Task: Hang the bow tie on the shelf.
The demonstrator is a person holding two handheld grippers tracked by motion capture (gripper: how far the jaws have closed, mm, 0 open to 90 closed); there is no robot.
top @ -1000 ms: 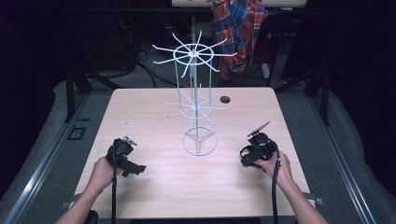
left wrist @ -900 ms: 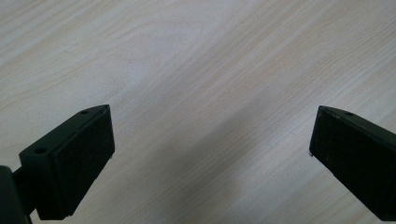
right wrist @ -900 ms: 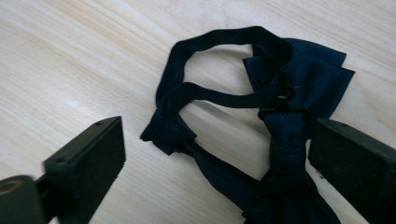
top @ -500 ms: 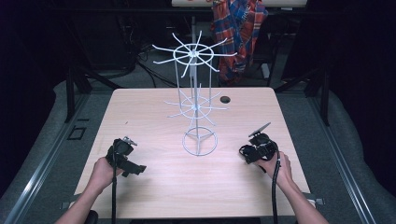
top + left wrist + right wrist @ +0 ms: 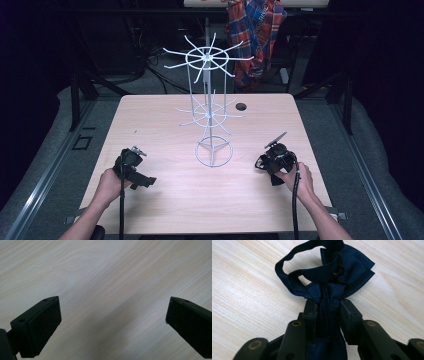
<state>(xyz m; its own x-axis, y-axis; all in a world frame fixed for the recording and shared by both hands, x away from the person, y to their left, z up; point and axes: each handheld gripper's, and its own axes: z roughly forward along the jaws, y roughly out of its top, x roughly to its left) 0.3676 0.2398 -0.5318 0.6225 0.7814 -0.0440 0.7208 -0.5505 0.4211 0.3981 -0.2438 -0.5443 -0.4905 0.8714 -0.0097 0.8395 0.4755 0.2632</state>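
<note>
The right gripper point(image 5: 325, 315) has just been closing, and its jaws now pinch the middle of a dark blue bow tie point(image 5: 329, 277) lying on the counter point(image 5: 244, 302). The tie's wings fan out just past the fingertips and its neck strap curls in a loop to one side, so its long axis runs across the jaws, not along them. In the high view this right gripper point(image 5: 267, 161) sits near the counter's right edge, with the white wire rack point(image 5: 210, 112) standing upright beyond it toward the middle; the right hand is clearly the nearer one to carry the tie to a rack prong. The left gripper point(image 5: 113, 315) hangs wide open over bare wood, holding nothing.
</note>
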